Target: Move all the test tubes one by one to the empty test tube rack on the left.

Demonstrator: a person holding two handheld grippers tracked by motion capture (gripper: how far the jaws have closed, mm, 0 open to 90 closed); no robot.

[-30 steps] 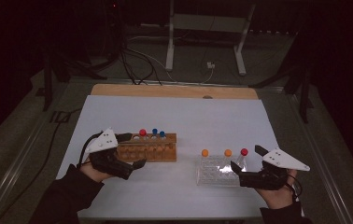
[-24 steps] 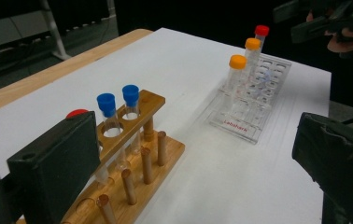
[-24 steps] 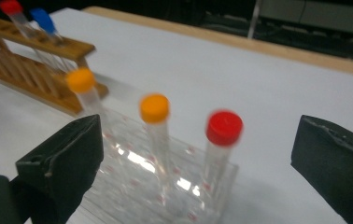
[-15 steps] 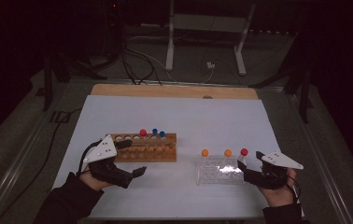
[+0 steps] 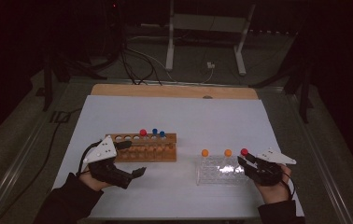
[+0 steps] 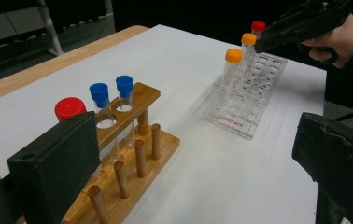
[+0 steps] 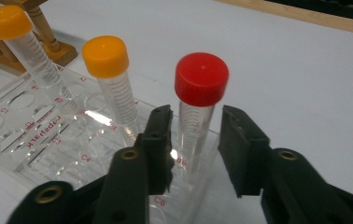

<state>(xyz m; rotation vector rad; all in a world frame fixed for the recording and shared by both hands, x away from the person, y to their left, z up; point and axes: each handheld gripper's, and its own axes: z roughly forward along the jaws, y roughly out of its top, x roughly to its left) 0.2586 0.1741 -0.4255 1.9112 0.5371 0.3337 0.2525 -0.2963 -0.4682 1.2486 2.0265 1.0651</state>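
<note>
R gripper [image 7: 194,135] lower, jaws closing round red-capped tube [image 7: 198,109]; orange-capped tubes [image 7: 107,74] beside.

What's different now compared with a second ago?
The right claw sank toward the clear rack and its jaws have just been closing around the red-capped tube; a small gap shows on both sides. The left claw drew back from the wooden rack. Every tube stands where it was.

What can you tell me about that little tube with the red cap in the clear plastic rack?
The red-capped clear plastic tube has printed graduation marks and a ribbed screw cap. It stands upright in a corner hole of the transparent rack, beside two orange-capped tubes. The right gripper has just been closing around it, with small gaps visible either side.
</note>
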